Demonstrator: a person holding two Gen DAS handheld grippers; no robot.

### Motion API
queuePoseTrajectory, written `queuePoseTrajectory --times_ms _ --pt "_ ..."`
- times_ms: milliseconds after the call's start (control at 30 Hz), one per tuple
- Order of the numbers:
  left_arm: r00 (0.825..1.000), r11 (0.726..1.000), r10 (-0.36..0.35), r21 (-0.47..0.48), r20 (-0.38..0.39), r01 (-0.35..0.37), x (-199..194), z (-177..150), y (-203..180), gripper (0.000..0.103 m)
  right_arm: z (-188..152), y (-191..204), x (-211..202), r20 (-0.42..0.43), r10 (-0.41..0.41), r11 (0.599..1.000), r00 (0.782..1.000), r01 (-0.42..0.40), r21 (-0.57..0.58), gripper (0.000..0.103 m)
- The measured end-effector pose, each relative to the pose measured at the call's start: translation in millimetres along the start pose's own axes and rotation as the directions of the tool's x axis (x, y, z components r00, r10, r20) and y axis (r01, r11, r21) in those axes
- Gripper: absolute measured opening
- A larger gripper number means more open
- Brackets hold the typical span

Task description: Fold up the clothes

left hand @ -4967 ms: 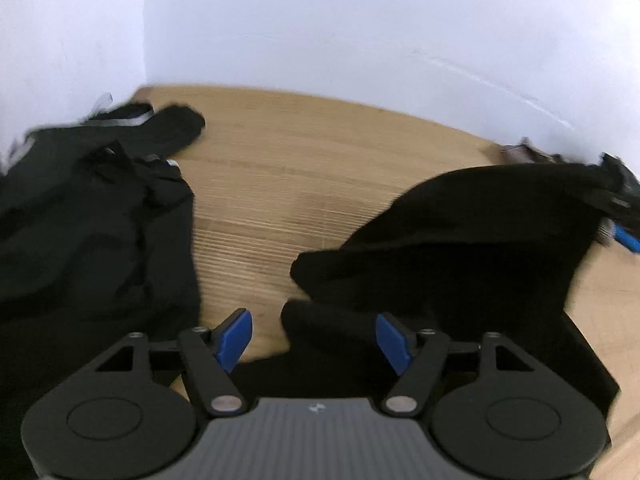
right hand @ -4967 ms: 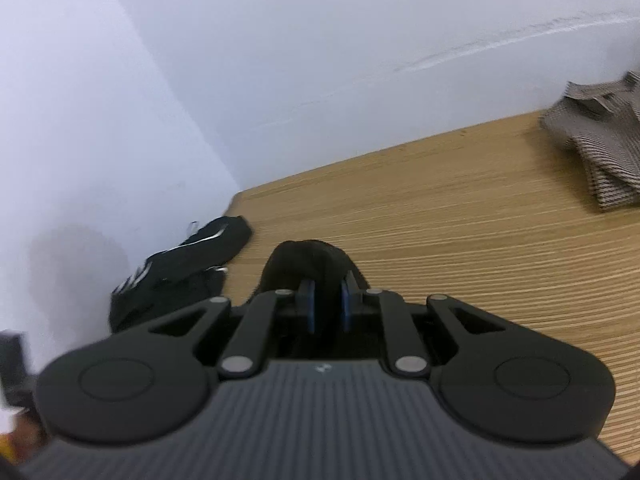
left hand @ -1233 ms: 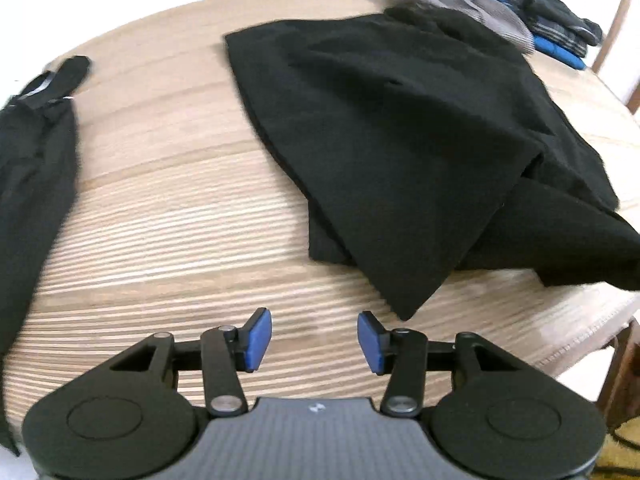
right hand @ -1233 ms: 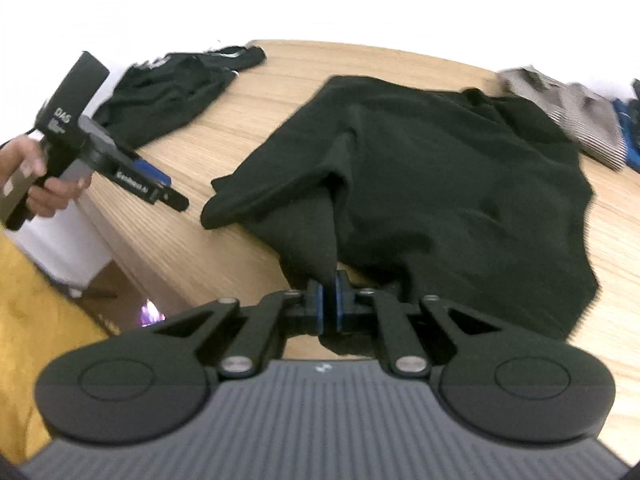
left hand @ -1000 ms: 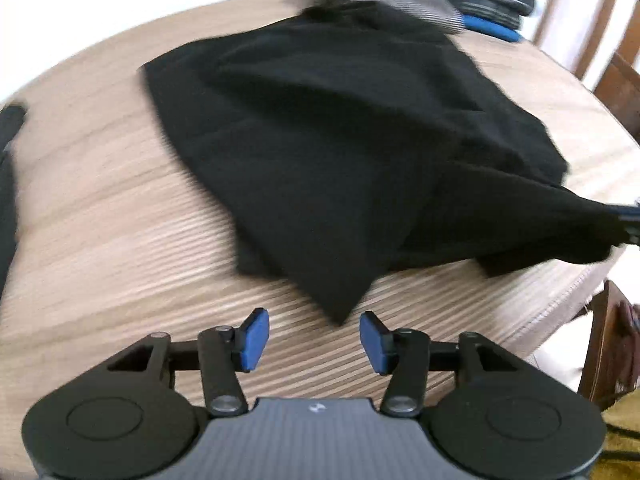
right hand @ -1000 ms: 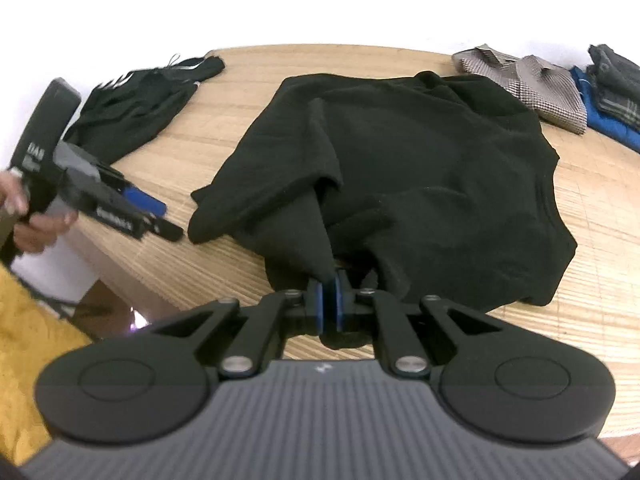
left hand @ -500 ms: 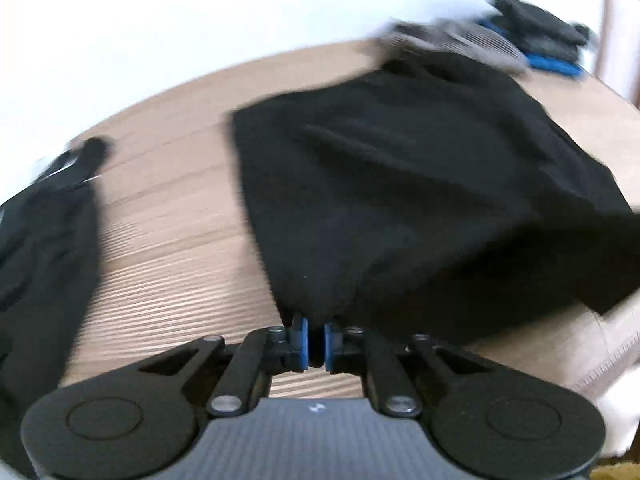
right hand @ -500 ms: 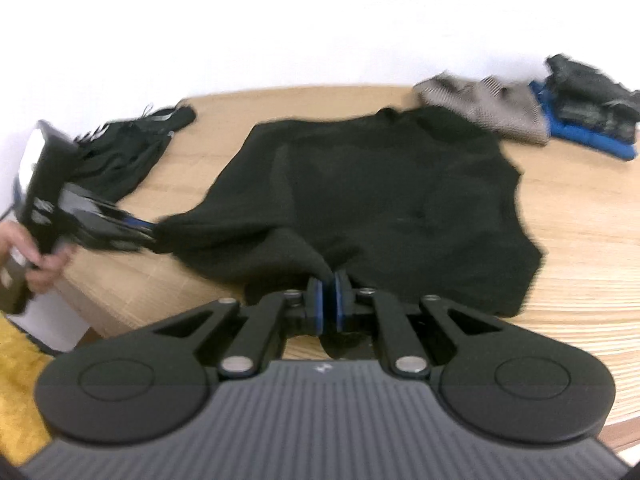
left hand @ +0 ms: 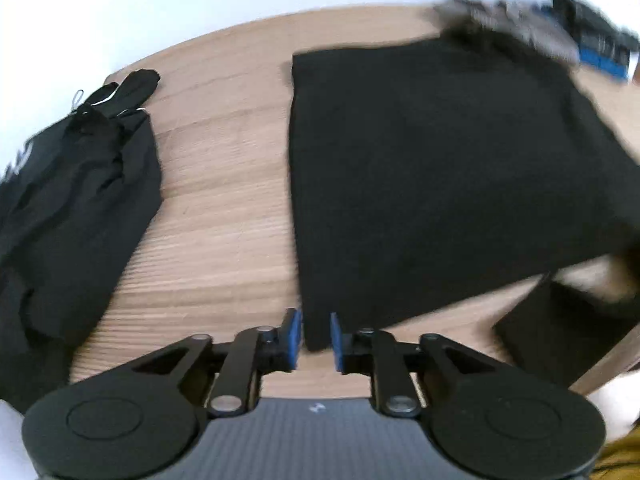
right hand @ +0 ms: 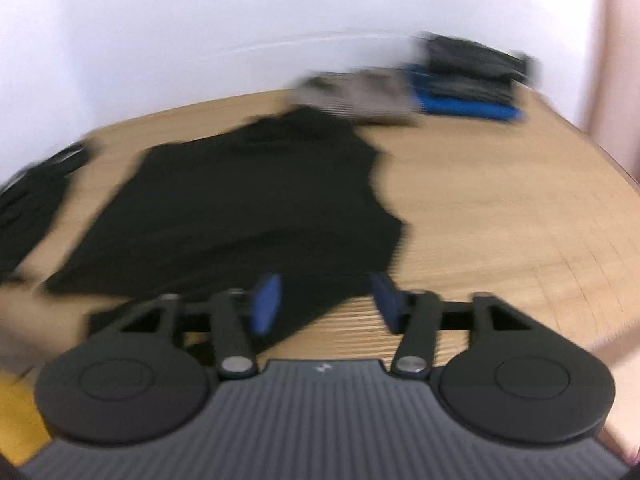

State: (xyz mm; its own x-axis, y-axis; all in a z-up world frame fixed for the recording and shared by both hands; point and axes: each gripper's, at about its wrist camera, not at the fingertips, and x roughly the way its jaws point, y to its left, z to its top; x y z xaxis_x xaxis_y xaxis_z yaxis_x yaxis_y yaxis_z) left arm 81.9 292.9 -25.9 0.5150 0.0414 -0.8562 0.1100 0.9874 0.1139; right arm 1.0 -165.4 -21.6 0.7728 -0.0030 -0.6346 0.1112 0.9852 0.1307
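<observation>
The black knit sweater (left hand: 432,184) lies spread on the wooden tabletop (left hand: 224,216), still unfolded; left gripper (left hand: 315,338) fingers slightly parted around its near corner; right gripper (right hand: 326,304) fingers wide, empty.

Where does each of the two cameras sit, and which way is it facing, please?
Left wrist: on the left gripper, facing forward over the wooden table; its blue-padded fingers straddle the spread black garment.
Right wrist: on the right gripper, facing forward, fingers apart.
Shared: garment, table, folded clothes pile, crumpled black clothing.
</observation>
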Motion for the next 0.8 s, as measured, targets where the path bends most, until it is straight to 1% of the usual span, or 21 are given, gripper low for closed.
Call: queuePoseTrajectory --times_ms 33,67,100,133,167,233,300,367,400,433,467,500,533,567,600,667,700,733,767,800 --pt "1.000 1.000 -0.016 -0.005 0.022 0.016 -2.9 4.2 -1.8 0.039 -2.3 -11.0 15.9 -0.016 -0.024 0.996 1.000 0.025 0.081 0.058" --pt "0.999 1.000 -0.027 0.001 0.047 0.027 -2.8 8.8 -5.8 0.043 -4.6 -22.7 32.7 -0.033 -0.021 0.985 0.999 0.027 0.171 0.059" --pt "0.997 0.999 -0.038 0.018 0.068 0.037 -1.2 13.5 -12.5 0.051 -7.4 -31.2 45.4 -0.037 -0.006 0.971 0.999 0.015 0.240 0.058" --pt "0.996 0.998 -0.047 0.041 0.081 0.044 3.4 16.9 -20.0 0.054 -9.8 -38.1 58.5 -0.040 0.000 0.953 0.999 0.013 0.302 0.058" --pt "0.995 0.997 -0.047 0.060 0.083 0.042 12.6 22.2 -30.4 0.054 -11.0 -42.3 71.4 -0.047 -0.006 0.938 0.999 0.022 0.347 0.058" --pt "0.998 0.997 -0.032 0.073 0.060 0.027 34.5 32.4 -46.5 0.053 -8.7 -44.1 94.2 -0.053 -0.027 0.932 0.998 0.044 0.360 0.058" --pt "1.000 0.998 -0.018 0.064 0.024 0.017 58.5 38.7 -54.3 0.053 -7.1 -34.9 111.3 -0.053 -0.083 0.942 0.995 0.096 0.321 0.058" --pt "1.000 0.999 0.005 0.053 -0.004 -0.004 75.5 43.0 -60.0 0.053 -5.3 -25.2 128.7 -0.065 -0.134 0.956 0.989 0.147 0.255 0.057" --pt "1.000 0.999 0.019 0.051 -0.020 -0.018 81.8 43.2 -62.8 0.053 -5.1 -22.1 138.0 -0.077 -0.154 0.962 0.985 0.167 0.218 0.052" --pt "0.999 0.998 0.035 0.047 -0.023 -0.034 83.6 41.8 -64.0 0.057 -5.4 -19.7 145.9 -0.086 -0.170 0.969 0.982 0.182 0.169 0.046" --pt "0.999 0.998 0.048 0.049 -0.018 -0.047 81.9 40.4 -65.2 0.057 -5.3 -13.2 150.3 -0.080 -0.196 0.973 0.977 0.204 0.104 0.030" --pt "0.998 0.996 0.062 0.065 -0.030 -0.060 80.3 39.1 -65.4 0.058 -5.2 -7.2 153.0 -0.076 -0.211 0.975 0.974 0.215 0.052 0.016" --pt "0.996 0.994 0.077 0.084 -0.050 -0.072 79.2 38.1 -64.3 0.060 -4.6 -3.3 152.3 -0.082 -0.216 0.975 0.973 0.219 0.022 0.012" --pt "0.993 0.991 0.092 0.104 -0.068 -0.085 78.0 37.0 -63.2 0.063 -3.1 -1.0 151.5 -0.093 -0.241 0.970 0.966 0.241 -0.010 0.008" --pt "0.990 0.988 0.107 0.119 -0.089 -0.096 76.1 35.0 -63.7 0.065 -2.6 -1.1 149.7 -0.105 -0.257 0.966 0.961 0.255 -0.037 0.008" --pt "0.982 0.984 0.136 0.135 -0.134 -0.118 70.3 28.2 -69.3 0.065 -5.4 -10.0 141.5 -0.129 -0.257 0.966 0.958 0.250 -0.066 0.007" --pt "0.977 0.981 0.153 0.143 -0.150 -0.131 67.2 24.2 -72.9 0.065 -7.6 -14.4 136.5 -0.142 -0.272 0.961 0.952 0.261 -0.091 0.004" --pt "0.972 0.977 0.173 0.152 -0.159 -0.149 63.7 19.5 -77.5 0.065 -10.6 -18.7 132.8 -0.164 -0.317 0.945 0.934 0.297 -0.135 0.004" --pt "0.967 0.973 0.193 0.161 -0.167 -0.166 60.2 14.7 -82.2 0.065 -13.9 -24.2 128.3 -0.175 -0.346 0.933 0.922 0.318 -0.170 0.004" --pt "0.961 0.968 0.213 0.170 -0.175 -0.183 56.7 10.0 -86.8 0.065 -17.6 -32.1 122.5 -0.168 -0.347 0.930 0.923 0.316 -0.186 0.004"
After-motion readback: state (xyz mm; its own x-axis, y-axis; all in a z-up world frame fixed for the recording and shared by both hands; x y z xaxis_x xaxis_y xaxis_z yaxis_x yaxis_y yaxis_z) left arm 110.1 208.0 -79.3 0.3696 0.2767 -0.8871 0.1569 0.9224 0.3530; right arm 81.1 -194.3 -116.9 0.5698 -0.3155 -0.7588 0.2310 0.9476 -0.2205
